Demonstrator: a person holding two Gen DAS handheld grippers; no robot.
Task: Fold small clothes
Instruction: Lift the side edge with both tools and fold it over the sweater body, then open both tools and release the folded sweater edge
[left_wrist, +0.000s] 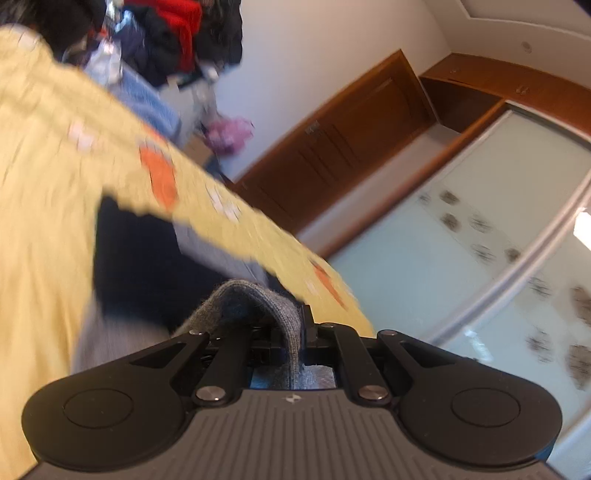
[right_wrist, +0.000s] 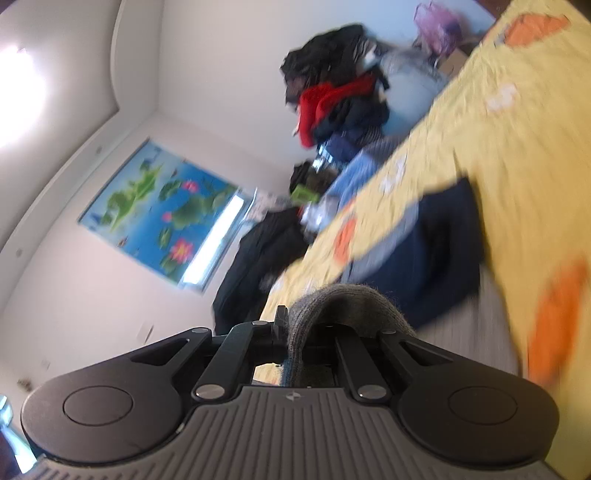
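Note:
A grey knit garment (left_wrist: 251, 302) is pinched in my left gripper (left_wrist: 291, 332), whose jaws are shut on a fold of it. The same grey knit garment (right_wrist: 343, 302) humps over my right gripper (right_wrist: 291, 332), also shut on its fabric. A dark navy garment (left_wrist: 147, 266) with a grey part lies on the yellow bedspread (left_wrist: 44, 184) beyond the left gripper. In the right wrist view the navy garment (right_wrist: 436, 258) lies on the yellow bedspread (right_wrist: 517, 129). Both views are tilted and blurred.
A heap of dark, red and blue clothes (right_wrist: 340, 96) is piled at the bed's far end, with the clothes heap (left_wrist: 162, 40) also in the left view. A brown wooden door (left_wrist: 343, 147), frosted sliding wardrobe doors (left_wrist: 498, 240) and a lotus poster (right_wrist: 162, 214) line the walls.

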